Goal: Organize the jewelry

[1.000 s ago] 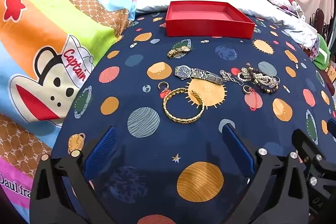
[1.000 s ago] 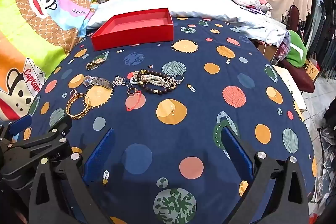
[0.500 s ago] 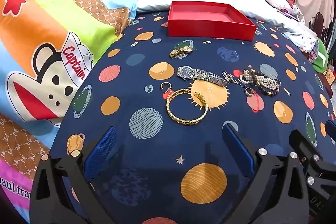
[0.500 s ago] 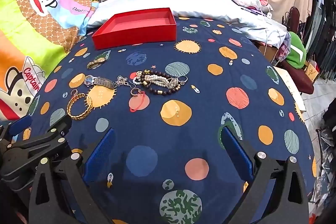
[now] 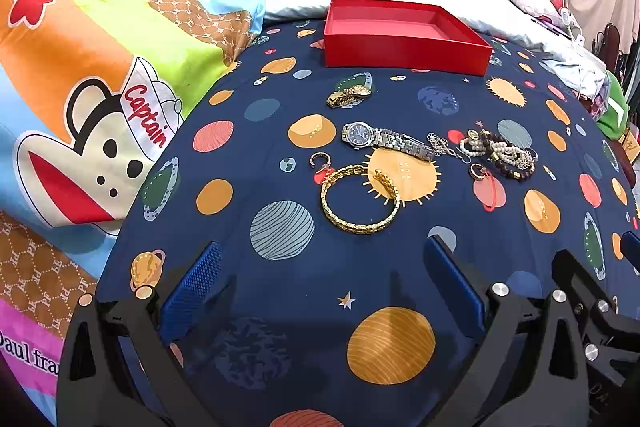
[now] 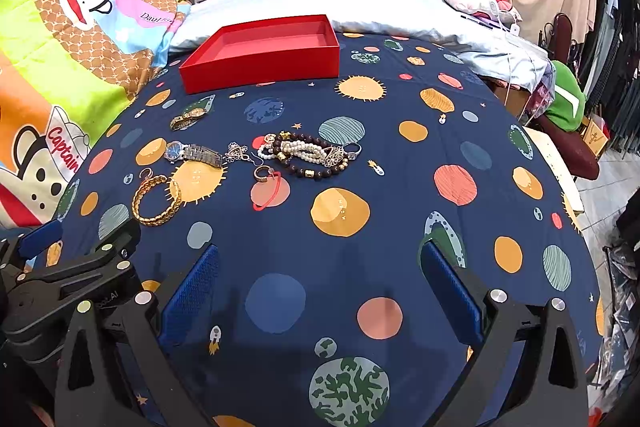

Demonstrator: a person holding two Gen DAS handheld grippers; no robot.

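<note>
Hovering low over the near edge of the bedspread (image 5: 256,131), both grippers are spread wide and hold nothing: the left gripper (image 5: 320,283) faces the gold bangle (image 5: 360,199), the right gripper (image 6: 320,283) sits beside it with bare cloth between its blue pads (image 6: 192,291). All the jewelry lies loose in a band across the middle of the bedspread. From the left side: a small ring (image 5: 320,159) just beside the bangle, a silver watch (image 5: 384,141) behind it, a gold watch (image 5: 349,95) farther back toward the red box (image 5: 404,53), then an earring (image 5: 444,145), another ring (image 5: 478,171) and a heap of bead bracelets (image 6: 308,155) toward the right. The box stands open at the far edge, against the pillow (image 6: 320,3), and looks empty from here. By my judgement nothing has been sorted yet, and the step in hand is the approach for a first pick. The bangle is the nearest piece for the left gripper; the next move calls for dropping forward so one pad goes inside the hoop and one outside, or pinching its raised open end, then carrying it to the box. The soft cloth may bunch under the pads, and the ring lying close could be dragged along.
</note>
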